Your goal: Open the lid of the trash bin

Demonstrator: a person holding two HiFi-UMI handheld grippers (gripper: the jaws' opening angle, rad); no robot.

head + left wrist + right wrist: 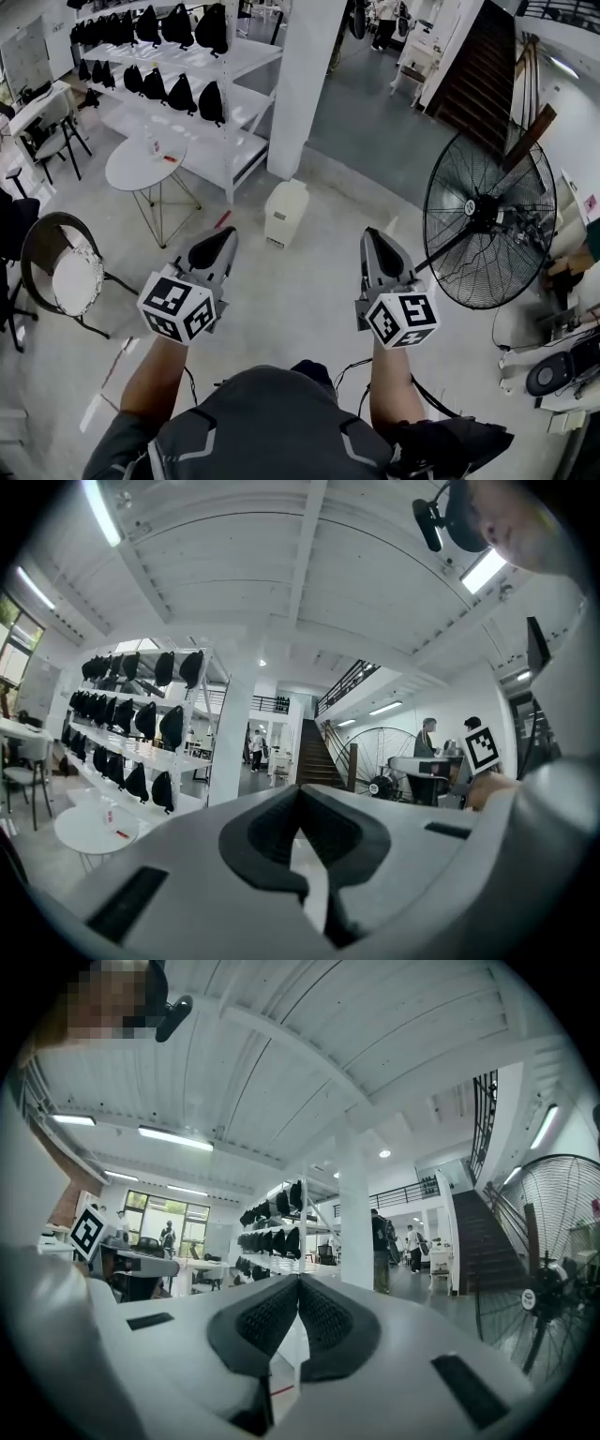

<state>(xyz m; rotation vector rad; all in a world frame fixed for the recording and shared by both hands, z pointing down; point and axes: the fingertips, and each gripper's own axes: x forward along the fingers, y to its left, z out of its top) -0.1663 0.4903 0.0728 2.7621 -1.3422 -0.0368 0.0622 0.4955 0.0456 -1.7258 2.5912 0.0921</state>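
Left gripper [298, 791]: fingers [267, 832] closed, tips touching, nothing between them. Right gripper [298, 1279]: same, fingers [328, 1321] shut pad to pad, empty.

Head view: left gripper [223, 236] and right gripper [372, 234] are held in the air side by side, well apart, tips pointing forward over the floor [309, 300]. The left marker cube [176, 307] and the right marker cube [400, 319] sit at the rear of each gripper, with the person's forearms behind them.

Trash bin [286, 212]: white, boxy, upright on the floor, just beside the foot of the white pillar [305, 84]. It is ahead of the two grippers, roughly between their lines, and apart from both. Lid [289, 192] is down. Neither gripper touches the bin.

A short red mark [223, 219] lies on the floor just left of the bin.

A big black pedestal fan [483, 220] stands right of the right gripper, near the right edge of the floor. A white shelf rack [202, 66] loaded with black bags stands left of the pillar, toward the far left corner. A dark chair [56, 262] sits at the left edge, beside the left gripper. A person is partly visible at the right edge, behind the fan.
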